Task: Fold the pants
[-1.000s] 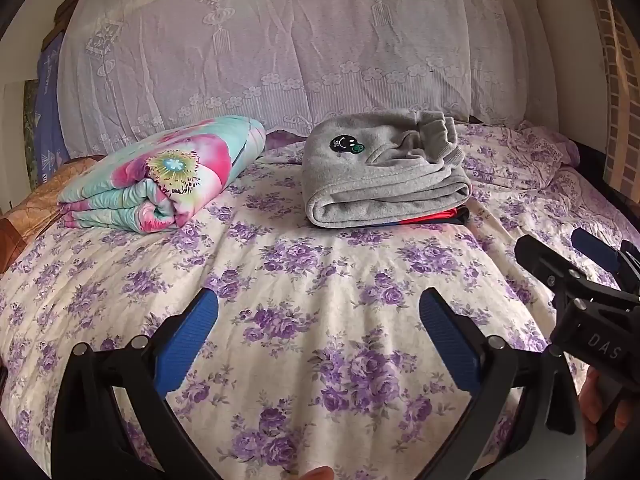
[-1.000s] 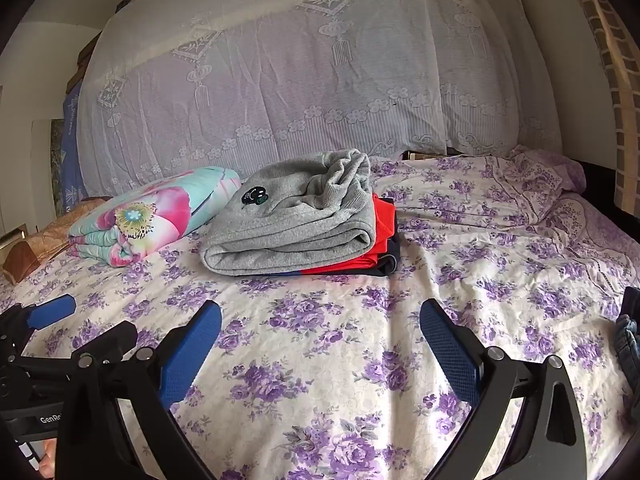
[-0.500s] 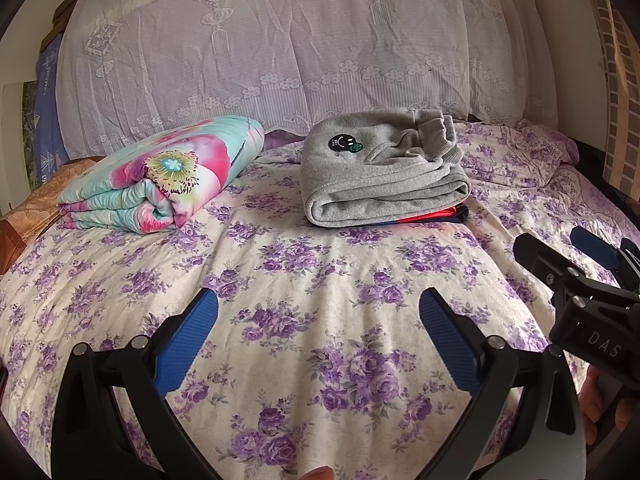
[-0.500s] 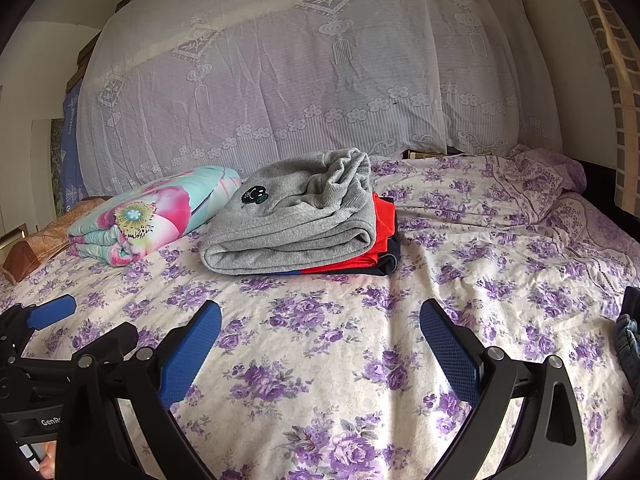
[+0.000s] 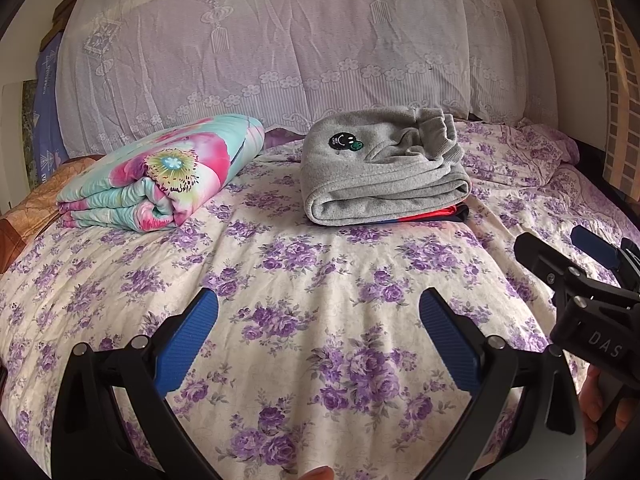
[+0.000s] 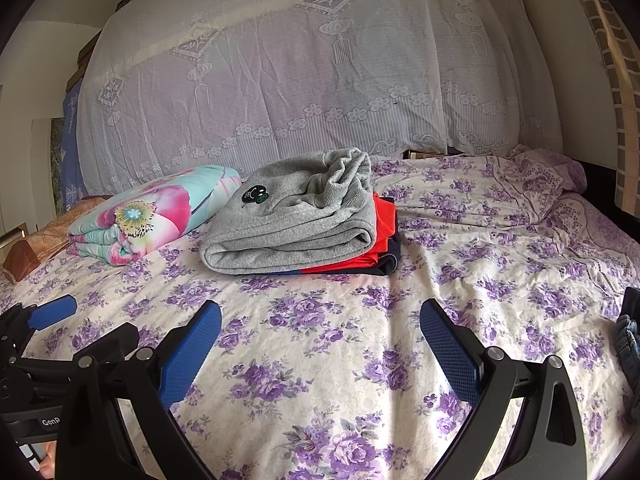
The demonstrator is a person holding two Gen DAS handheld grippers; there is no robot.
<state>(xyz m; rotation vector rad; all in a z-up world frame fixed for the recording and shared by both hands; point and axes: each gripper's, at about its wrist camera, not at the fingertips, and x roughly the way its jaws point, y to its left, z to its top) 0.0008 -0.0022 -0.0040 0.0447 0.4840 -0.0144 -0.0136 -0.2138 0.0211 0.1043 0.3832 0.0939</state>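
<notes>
the grey pants point(image 5: 380, 176) point(image 6: 296, 224) lie folded on the bed point(image 5: 320, 280) point(image 6: 460, 280), toward its far side, just in front of the lace curtain point(image 5: 280, 40) point(image 6: 280, 72). they sit on top of a stack, with a red garment point(image 6: 382, 236) and a dark one point(image 6: 390, 260) under them. the fold's long axis runs left to right across the bed. the rolled fold edge faces the cameras, and the bunched waistband end sits at the far right of the bundle. a small black patch point(image 5: 342, 142) point(image 6: 254, 194) shows on the top, near the left end.

a folded floral quilt point(image 5: 160, 184) point(image 6: 148, 212) lies to the left of the stack, near but apart from it.

the left gripper point(image 5: 316, 336) hovers over bare sheet at the near side of the bed, jaws wide, nothing between them. the right gripper point(image 6: 320, 340) does the same just beside it, jaws wide and holding nothing. both are well apart from the pants. each gripper shows at the edge of the other's view.

a bit of blue denim point(image 6: 628, 344) shows at the right edge of the right wrist view.
</notes>
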